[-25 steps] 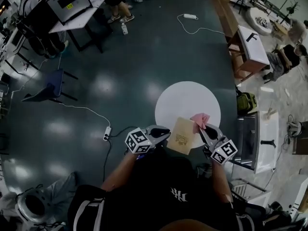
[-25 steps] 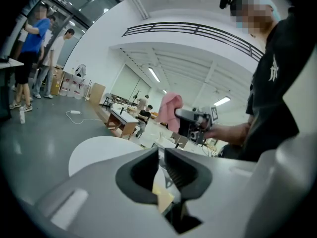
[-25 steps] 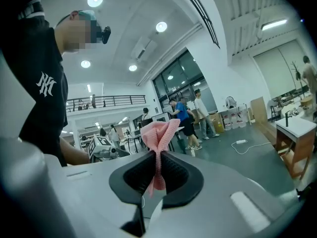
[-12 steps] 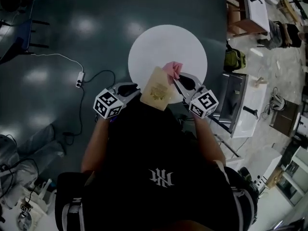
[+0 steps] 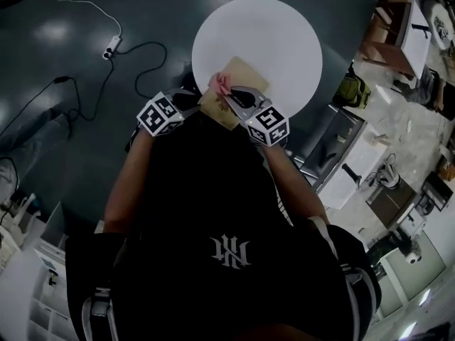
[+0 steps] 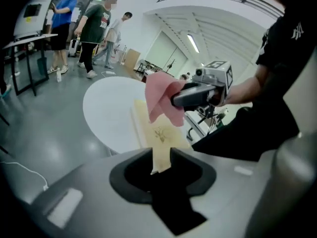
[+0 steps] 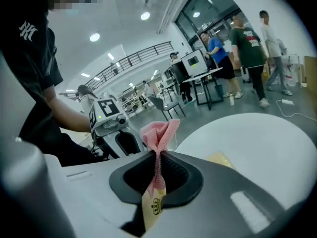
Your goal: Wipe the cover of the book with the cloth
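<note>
With left gripper (image 6: 161, 163), clamps fingers on the near edge of a thin tan book with a small emblem (image 6: 159, 133), held tilted at the near rim of the round white bench (image 5: 284, 34). With right gripper (image 7: 157, 175), pinches fingers tight on a crumpled pink cloth (image 7: 159, 130), set over the book's cover.

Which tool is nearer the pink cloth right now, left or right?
Right. The right tool is shut on the cloth, pinched between its jaws. The left tool grips the book by its near edge, the cloth hanging over the cover beyond it.
</note>
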Demonstrator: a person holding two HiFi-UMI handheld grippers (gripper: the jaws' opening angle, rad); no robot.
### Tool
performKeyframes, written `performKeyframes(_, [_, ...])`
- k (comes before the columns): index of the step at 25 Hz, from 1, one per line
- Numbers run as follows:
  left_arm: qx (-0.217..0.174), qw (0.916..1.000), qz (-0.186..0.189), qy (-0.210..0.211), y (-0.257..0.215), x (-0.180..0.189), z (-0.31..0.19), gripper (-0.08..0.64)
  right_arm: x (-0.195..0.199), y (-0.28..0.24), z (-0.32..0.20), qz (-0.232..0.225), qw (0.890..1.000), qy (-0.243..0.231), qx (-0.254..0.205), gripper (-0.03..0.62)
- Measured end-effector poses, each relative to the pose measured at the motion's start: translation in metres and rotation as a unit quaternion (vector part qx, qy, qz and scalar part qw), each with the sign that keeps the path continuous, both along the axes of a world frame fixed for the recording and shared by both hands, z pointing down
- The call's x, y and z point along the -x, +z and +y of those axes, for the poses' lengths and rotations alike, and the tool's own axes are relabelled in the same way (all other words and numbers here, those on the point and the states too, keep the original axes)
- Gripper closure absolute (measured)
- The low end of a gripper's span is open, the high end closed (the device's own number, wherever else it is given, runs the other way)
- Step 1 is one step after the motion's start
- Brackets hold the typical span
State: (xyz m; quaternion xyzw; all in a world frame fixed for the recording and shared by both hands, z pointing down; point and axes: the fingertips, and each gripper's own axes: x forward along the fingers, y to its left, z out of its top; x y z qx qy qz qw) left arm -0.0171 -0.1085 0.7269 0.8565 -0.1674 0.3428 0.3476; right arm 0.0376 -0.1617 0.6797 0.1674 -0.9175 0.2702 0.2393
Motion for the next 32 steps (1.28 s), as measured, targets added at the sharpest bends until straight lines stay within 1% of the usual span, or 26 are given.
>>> performKeyframes(4, [0.031, 0.9993, -0.020, -0.007, 0.016, -0.004, 0.019, 0.451, 0.024, 0.026, 0.030, 0.032, 0.997, -0.070, 0.019, 0.568])
performKeyframes(8, [0.060, 0.9972, -0.039, -0.021, 0.034, -0.005, 0.037, 0.453, 0.036, 0.039, 0.049, 0.051, 0.991, -0.124, 0.019, 0.568])
performKeyframes(11, [0.082, 0.9951, -0.048, -0.026, 0.052, -0.008, 0.054, 0.464, 0.038, 0.050, 0.059, 0.059, 0.987, -0.151, 0.017, 0.568])
performKeyframes(15, [0.094, 0.9940, -0.040, -0.038, 0.061, -0.012, 0.057, 0.510, 0.044, 0.059, 0.068, 0.064, 0.981, -0.179, 0.022, 0.568])
performKeyframes(17, [0.098, 0.9934, -0.037, -0.047, 0.064, -0.012, 0.057, 0.514, 0.048, 0.061, 0.075, 0.063, 0.979, -0.192, 0.027, 0.568])
performKeyframes(20, [0.099, 0.9930, -0.036, -0.052, 0.063, -0.012, 0.059, 0.533, 0.050, 0.064, 0.086, 0.074, 0.976, -0.203, 0.031, 0.568])
performKeyframes(23, [0.097, 0.9933, -0.038, -0.049, 0.064, -0.013, 0.057, 0.537, 0.048, 0.074, 0.092, 0.097, 0.973, -0.206, 0.028, 0.568])
performKeyframes(27, [0.101, 0.9936, -0.035, -0.039, 0.067, -0.017, 0.057, 0.537, 0.044, 0.084, 0.093, 0.120, 0.971, -0.206, 0.011, 0.569])
performKeyframes(32, [0.101, 0.9938, -0.036, -0.028, 0.067, -0.019, 0.054, 0.538, 0.032, 0.082, 0.076, 0.144, 0.971, -0.188, -0.019, 0.569])
